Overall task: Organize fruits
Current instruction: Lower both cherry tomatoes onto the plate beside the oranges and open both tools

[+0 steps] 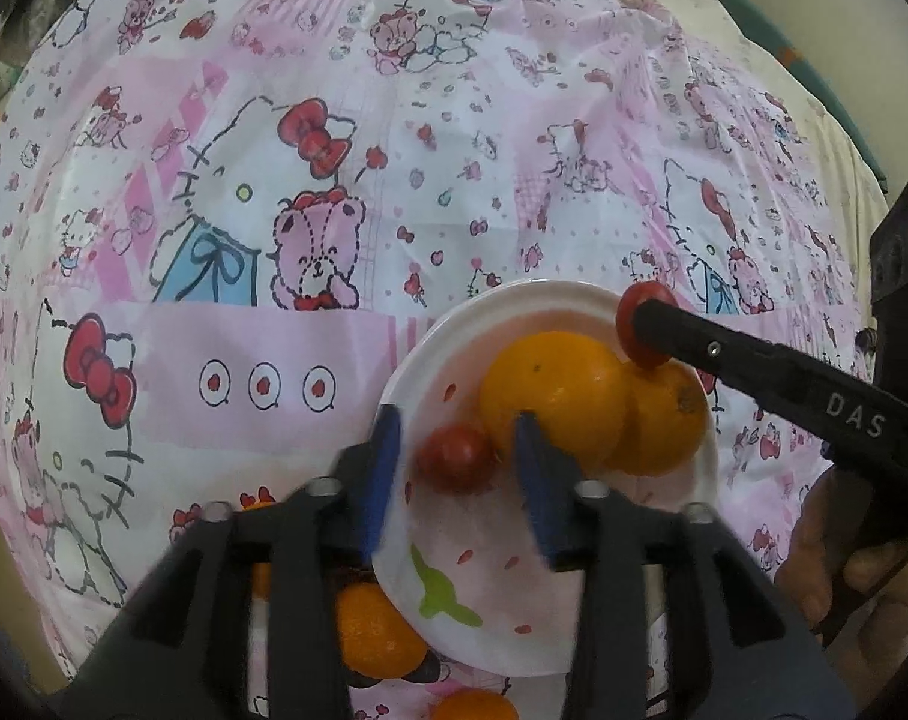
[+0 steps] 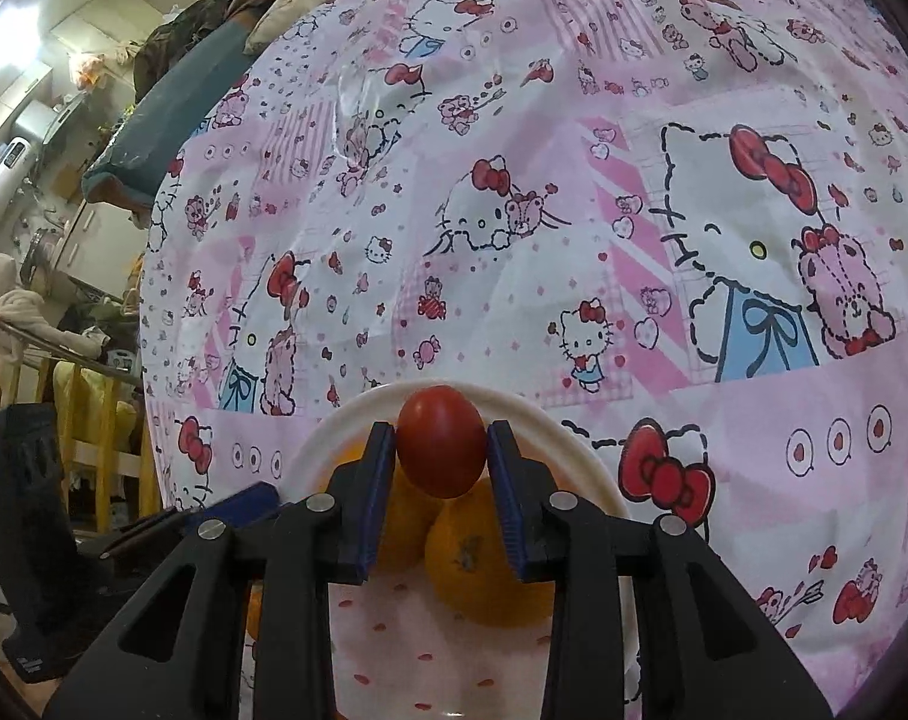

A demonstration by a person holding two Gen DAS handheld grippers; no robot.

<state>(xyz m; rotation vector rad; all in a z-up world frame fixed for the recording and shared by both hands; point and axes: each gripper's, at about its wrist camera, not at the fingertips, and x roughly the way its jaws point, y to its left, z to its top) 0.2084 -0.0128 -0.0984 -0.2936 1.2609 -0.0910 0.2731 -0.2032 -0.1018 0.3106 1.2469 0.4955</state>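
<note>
A white plate point(image 1: 447, 336) with a cherry print lies on the pink cartoon tablecloth. It holds two oranges point(image 1: 553, 399) and a small red tomato point(image 1: 457, 456). My left gripper point(image 1: 457, 450) is open, its blue fingers on either side of that tomato just above the plate. My right gripper point(image 2: 441, 450) is shut on a second red tomato point(image 2: 441, 441) and holds it above the oranges point(image 2: 484, 564) over the plate point(image 2: 586, 468). It also shows in the left wrist view point(image 1: 640, 324), reaching in from the right.
Two more oranges point(image 1: 378, 630) lie on the cloth beside the plate's near edge, under my left gripper. The tablecloth point(image 2: 514, 210) stretches far beyond the plate. A cluttered room with chairs lies past the table's left edge point(image 2: 63, 300).
</note>
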